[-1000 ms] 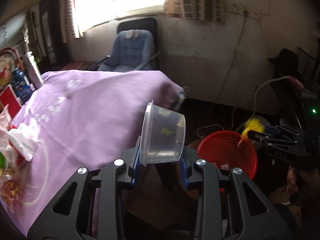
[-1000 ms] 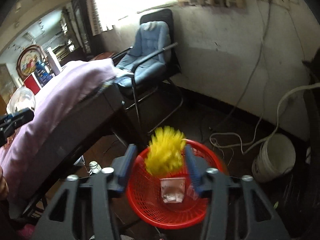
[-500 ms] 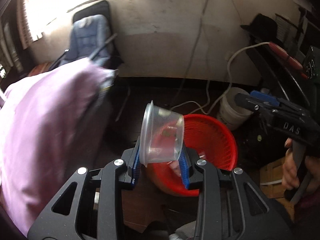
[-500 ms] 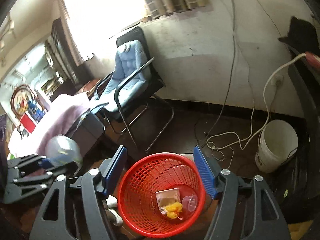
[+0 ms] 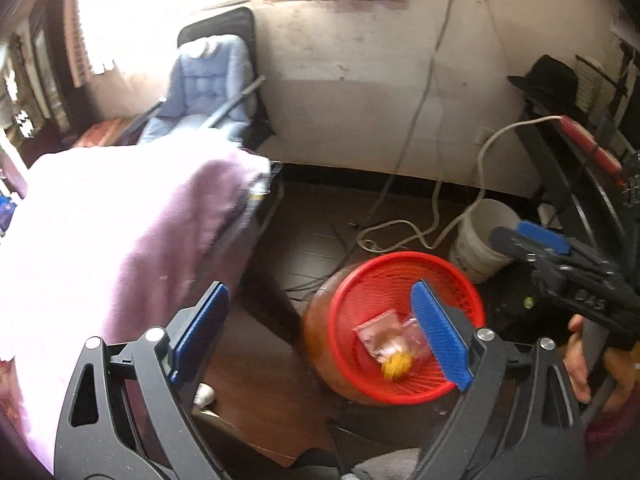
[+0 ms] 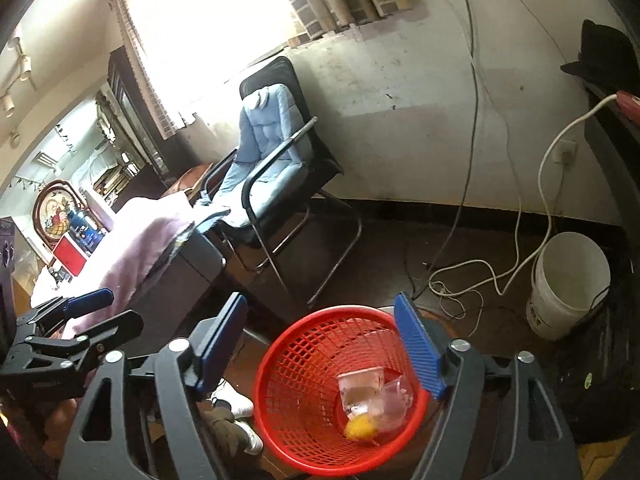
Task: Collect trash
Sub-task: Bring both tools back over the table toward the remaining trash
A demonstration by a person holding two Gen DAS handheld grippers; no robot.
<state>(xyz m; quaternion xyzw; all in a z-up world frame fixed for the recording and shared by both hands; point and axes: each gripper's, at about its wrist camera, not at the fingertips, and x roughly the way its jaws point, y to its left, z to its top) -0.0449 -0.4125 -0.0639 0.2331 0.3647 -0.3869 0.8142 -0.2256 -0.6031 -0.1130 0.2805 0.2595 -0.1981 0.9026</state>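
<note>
A red mesh waste basket (image 5: 360, 280) (image 6: 296, 360) stands on the dark floor. Inside lie a clear plastic container (image 6: 362, 392), a small clear cup (image 6: 398, 394), a yellow scrap (image 5: 397, 366) (image 6: 360, 429) and a pinkish packet (image 5: 378, 334). My left gripper (image 5: 320, 336) is open and empty, above and just left of the basket. My right gripper (image 6: 320, 344) is open and empty, right over the basket. The right gripper also shows in the left wrist view (image 5: 532, 240), and the left gripper in the right wrist view (image 6: 104, 312).
A table under a purple cloth (image 5: 100, 232) (image 6: 140, 240) stands to the left. A blue padded chair (image 5: 208, 84) (image 6: 264, 152) stands by the wall. A white bucket (image 5: 478, 240) (image 6: 568, 284) and loose cables (image 6: 460, 276) lie right of the basket.
My left gripper has opened and let go of the clear container, which now lies in the basket. Both grippers stay open over the basket.
</note>
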